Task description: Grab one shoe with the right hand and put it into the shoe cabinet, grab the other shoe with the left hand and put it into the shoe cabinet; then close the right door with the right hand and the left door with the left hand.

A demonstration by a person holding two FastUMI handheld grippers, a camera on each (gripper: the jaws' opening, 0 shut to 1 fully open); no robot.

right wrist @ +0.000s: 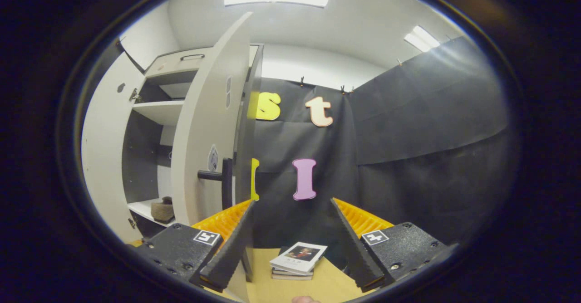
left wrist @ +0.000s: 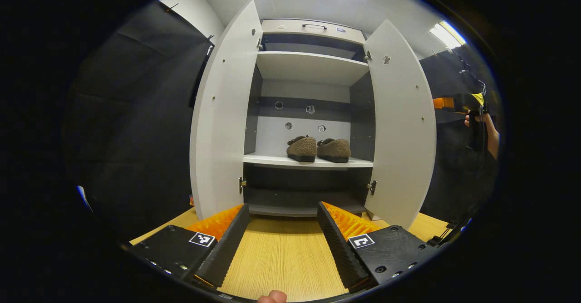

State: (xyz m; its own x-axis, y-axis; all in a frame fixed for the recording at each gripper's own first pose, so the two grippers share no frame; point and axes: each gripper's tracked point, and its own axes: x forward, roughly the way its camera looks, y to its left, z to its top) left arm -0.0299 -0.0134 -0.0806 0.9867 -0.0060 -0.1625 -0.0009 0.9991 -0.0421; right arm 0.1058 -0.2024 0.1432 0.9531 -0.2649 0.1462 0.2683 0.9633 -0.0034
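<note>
Two brown fuzzy shoes (left wrist: 317,149) stand side by side on the middle shelf (left wrist: 272,160) of the white shoe cabinet (left wrist: 313,67). Its left door (left wrist: 224,112) and right door (left wrist: 401,121) both stand wide open. My left gripper (left wrist: 282,204) is open and holds nothing, low over the wooden table in front of the cabinet. My right gripper (right wrist: 292,201) is open too, just beyond the outer face of the right door (right wrist: 204,135), close to its dark handle (right wrist: 220,176). One shoe (right wrist: 162,210) peeks out past that door. The right gripper (left wrist: 454,102) and a hand (left wrist: 490,135) also appear at the far right of the left gripper view.
A small stack of books (right wrist: 297,260) lies on the wooden table (right wrist: 327,285) between my right gripper's fingers, against the black cloth wall. An upper shelf (left wrist: 311,67) and a top drawer with a handle (left wrist: 314,26) sit above the shoes.
</note>
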